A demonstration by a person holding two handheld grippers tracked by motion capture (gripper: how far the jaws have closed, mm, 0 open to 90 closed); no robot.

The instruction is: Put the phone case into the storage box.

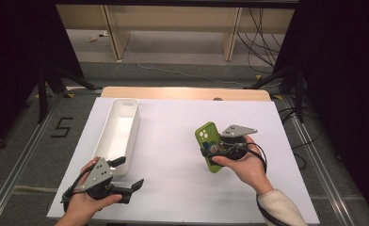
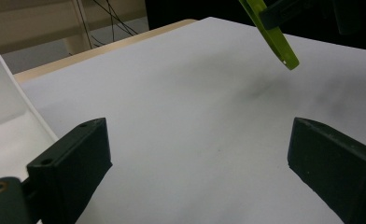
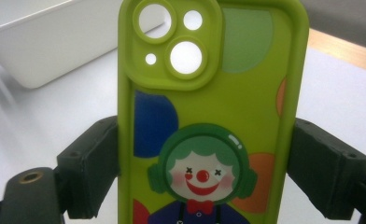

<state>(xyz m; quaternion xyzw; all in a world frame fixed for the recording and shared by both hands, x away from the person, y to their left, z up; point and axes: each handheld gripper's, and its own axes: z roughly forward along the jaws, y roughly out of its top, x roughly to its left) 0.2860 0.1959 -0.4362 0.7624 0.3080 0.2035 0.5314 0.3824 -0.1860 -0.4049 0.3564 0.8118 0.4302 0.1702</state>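
Currently the desk [image 1: 173, 188], covered by a white sheet, carries one white tray [image 1: 119, 134]; one green phone case [image 1: 207, 143] is held above it, and two claws are in play.

Right claw [image 1: 210, 151]: jaws closed on the phone case's two long edges, about midway along its length. In the right gripper view the case [image 3: 209, 116] stands upright between the jaws, back facing the camera: clown print, coloured dots, camera cut-outs at top. In the left gripper view the case's lower end [image 2: 277, 39] hangs clear of the sheet, tilted.

Left claw [image 1: 128, 174]: jaws spread wide, nothing between them. It sits at the near left corner of the desk, just beside the tray's near end. In the left gripper view the tray wall [image 2: 13, 102] lies at the left jaw.

Tray: long, narrow, empty, running front to back along the left side of the sheet, its far end near the sheet's far edge.

Open room: a broad bare stretch of sheet lies between the tray and the right claw, and along the near edge between the two hands.
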